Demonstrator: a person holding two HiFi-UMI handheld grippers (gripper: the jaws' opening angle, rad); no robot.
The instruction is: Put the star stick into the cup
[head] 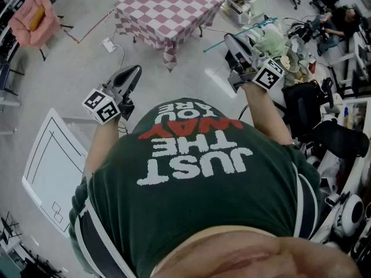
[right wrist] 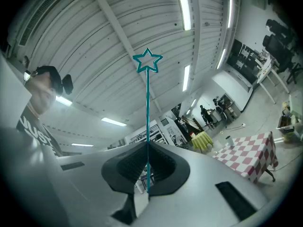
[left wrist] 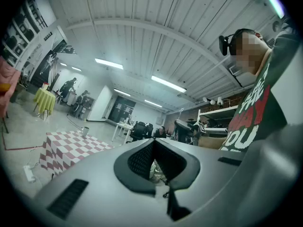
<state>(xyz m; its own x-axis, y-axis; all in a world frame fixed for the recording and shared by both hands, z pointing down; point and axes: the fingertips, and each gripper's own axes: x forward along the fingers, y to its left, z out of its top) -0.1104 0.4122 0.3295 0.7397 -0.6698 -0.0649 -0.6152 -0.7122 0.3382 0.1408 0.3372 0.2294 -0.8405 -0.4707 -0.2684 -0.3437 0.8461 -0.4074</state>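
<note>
My right gripper [right wrist: 147, 143] is shut on the teal star stick [right wrist: 147, 103]. The thin shaft runs up out of the closed jaws to an outlined star [right wrist: 147, 60] seen against the ceiling. In the head view the right gripper [head: 229, 37] is held up at chest height, with the star stick [head: 215, 46] crossing its tip. A small cup [right wrist: 228, 139] stands on the pink checkered table [right wrist: 251, 155], well away from the gripper. The same cup [left wrist: 85, 130] appears in the left gripper view. My left gripper [left wrist: 153, 141] [head: 137, 69] is shut and holds nothing.
The checkered table [head: 168, 7] stands on the grey floor ahead of me. A white board [head: 52, 172] lies on the floor at left, and a pink chair [head: 33, 16] is at far left. Cluttered desks [head: 290, 57] and a seated person [head: 342, 19] fill the right side.
</note>
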